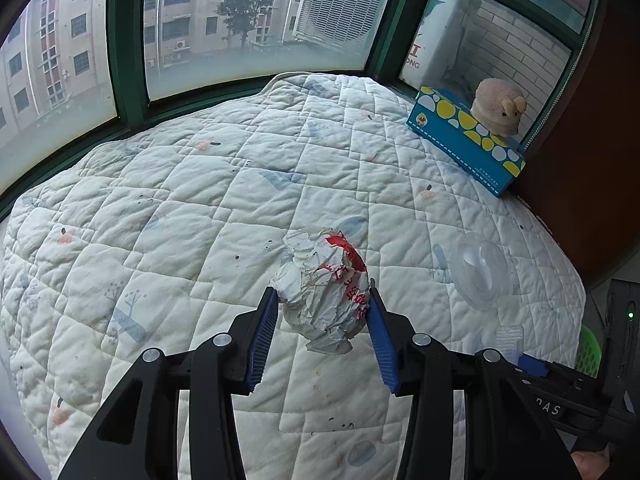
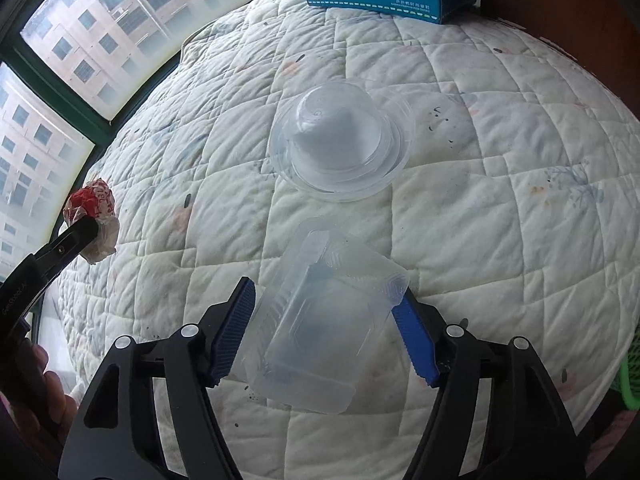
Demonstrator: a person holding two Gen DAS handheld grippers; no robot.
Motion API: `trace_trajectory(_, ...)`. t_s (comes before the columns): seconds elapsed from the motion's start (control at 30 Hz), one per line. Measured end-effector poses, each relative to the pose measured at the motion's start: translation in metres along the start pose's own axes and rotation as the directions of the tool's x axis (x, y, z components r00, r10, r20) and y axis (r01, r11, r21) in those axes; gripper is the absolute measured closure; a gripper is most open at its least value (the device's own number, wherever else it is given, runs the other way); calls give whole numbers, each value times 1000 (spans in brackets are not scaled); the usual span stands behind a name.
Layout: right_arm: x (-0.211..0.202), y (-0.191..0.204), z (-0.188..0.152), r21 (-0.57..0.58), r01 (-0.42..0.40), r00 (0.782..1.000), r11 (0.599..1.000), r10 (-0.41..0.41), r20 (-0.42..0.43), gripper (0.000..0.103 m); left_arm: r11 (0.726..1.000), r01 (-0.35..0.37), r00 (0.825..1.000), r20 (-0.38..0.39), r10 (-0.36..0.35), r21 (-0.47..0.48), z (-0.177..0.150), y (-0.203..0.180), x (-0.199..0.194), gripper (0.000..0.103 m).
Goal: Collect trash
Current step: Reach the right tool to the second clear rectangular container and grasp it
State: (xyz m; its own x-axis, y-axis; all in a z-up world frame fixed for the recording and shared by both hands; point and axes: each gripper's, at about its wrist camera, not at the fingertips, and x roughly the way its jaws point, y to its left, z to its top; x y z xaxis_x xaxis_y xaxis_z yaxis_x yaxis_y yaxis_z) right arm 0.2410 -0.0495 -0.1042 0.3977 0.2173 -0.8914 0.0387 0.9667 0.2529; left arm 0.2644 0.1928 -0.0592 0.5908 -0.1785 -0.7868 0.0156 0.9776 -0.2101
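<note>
Lying across the whole scene: white quilted bedcover (image 1: 200, 208), printed with small pastel motifs, bordered by a green-framed window (image 1: 128, 60). Gripping a crumpled paper wrapper (image 1: 324, 288) — white with red print — between both blue pads: left gripper (image 1: 322, 318), jaws standing at a middling width, wrapper appearing lifted clear of the quilt in the right wrist view. Closing around a clear rectangular plastic tray (image 2: 320, 320): right gripper (image 2: 326, 322), right pad touching the tray's rim, left pad just beside its wall, firm pressure on that side not possible to tell; tray tilted, showing nothing inside. Resting on the quilt just beyond that tray, apart from both grippers: clear domed plastic lid or cup (image 2: 340, 140), mouth down on its wide rim, holding nothing visible. Standing at the far edge of the bed near the window corner: blue tissue box (image 1: 464, 136) with yellow and white dots, contents hidden. Sitting on top of that box: small beige plush toy (image 1: 498, 106). Peeking in at the right border beside the bed: green mesh basket (image 1: 590, 354), interior out of sight.
</note>
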Motion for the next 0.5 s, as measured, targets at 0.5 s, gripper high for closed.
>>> trace_trajectory(0.5, -64, -34, -30, -101, -112, 988, 988, 122, 95, 41, 997, 55, 998, 3, -56, 51, -14, -52, -26, 60)
